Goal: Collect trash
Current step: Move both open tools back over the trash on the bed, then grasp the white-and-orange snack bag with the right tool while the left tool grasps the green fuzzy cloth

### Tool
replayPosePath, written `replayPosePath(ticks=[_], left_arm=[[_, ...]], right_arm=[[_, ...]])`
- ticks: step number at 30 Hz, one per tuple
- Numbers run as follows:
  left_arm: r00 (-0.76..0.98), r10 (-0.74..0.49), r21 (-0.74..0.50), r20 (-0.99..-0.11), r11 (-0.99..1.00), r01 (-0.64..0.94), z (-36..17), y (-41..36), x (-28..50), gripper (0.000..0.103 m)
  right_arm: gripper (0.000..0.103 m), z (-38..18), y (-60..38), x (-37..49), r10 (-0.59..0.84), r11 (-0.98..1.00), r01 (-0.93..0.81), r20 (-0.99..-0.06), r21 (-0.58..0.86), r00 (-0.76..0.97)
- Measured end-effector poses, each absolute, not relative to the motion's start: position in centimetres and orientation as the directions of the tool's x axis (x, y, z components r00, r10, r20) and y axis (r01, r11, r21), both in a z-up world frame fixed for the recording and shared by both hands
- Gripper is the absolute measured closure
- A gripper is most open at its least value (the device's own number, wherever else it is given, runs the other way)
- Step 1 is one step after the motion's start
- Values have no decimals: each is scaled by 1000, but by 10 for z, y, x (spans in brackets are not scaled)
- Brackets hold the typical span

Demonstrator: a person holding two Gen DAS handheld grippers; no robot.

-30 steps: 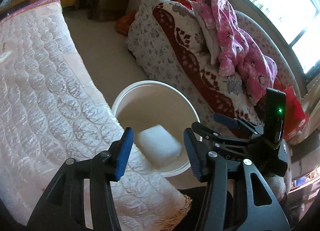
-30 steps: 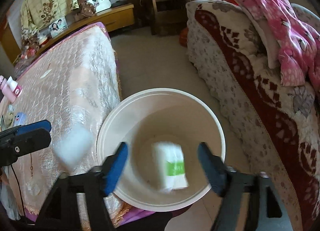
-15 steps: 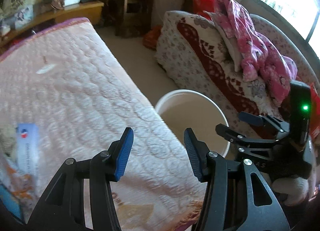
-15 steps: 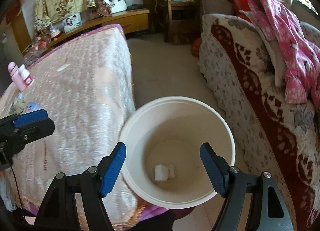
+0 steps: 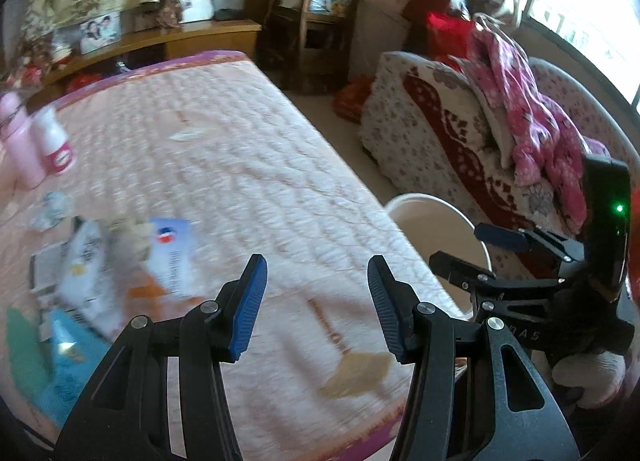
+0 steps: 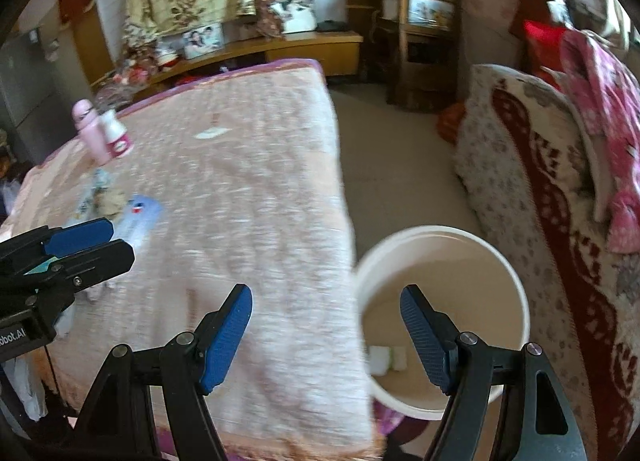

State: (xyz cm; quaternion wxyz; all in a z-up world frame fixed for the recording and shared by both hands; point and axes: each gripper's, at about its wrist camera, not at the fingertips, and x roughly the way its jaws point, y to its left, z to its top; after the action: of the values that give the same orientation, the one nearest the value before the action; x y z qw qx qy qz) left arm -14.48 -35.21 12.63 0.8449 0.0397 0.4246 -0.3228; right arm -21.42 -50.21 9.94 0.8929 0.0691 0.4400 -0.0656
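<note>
Left tool and right tool: both spread apart, holding nothing. Two white packets lie in the bucket beside the bed. Litter on bed.

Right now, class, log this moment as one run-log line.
left claw: open, empty | right claw: open, empty | bin: two packets inside | litter: on bed

Bare quilted bed ahead, blurred litter pile perhaps crowding left, open bucket wedged beside sofa
</note>
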Motion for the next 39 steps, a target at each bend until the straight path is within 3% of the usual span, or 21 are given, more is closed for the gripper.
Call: replayPosePath(ticks=[13,22,30,37,38,39], left_arm=[[516,-393,-205,-761,901,383,133,-200,-115,52],[516,-339,-267,-787,940,211,117,-107,-114,52],[453,-381,-360,-806,923,136,80,-88,-115,52],[460,-371,-360,-807,926,115,62,-86,-113,52],[465,-366,-353,-806,928,118,61,-87,-113,52],[468,-361,-345,-807,930,123,60,-89,-114,52]], right_arm=[[29,94,-404,-165,157,984,-28,-787,175,597],[28,88,-351,-132,245,969,-133,-783,206,571],[27,77,-326,-106,273,962,-181,-793,206,545],[28,67,-317,-96,292,955,-204,-802,215,520],[30,65,-314,-96,292,955,-209,-804,212,518],[40,64,-311,-96,298,952,-221,-806,213,511]])
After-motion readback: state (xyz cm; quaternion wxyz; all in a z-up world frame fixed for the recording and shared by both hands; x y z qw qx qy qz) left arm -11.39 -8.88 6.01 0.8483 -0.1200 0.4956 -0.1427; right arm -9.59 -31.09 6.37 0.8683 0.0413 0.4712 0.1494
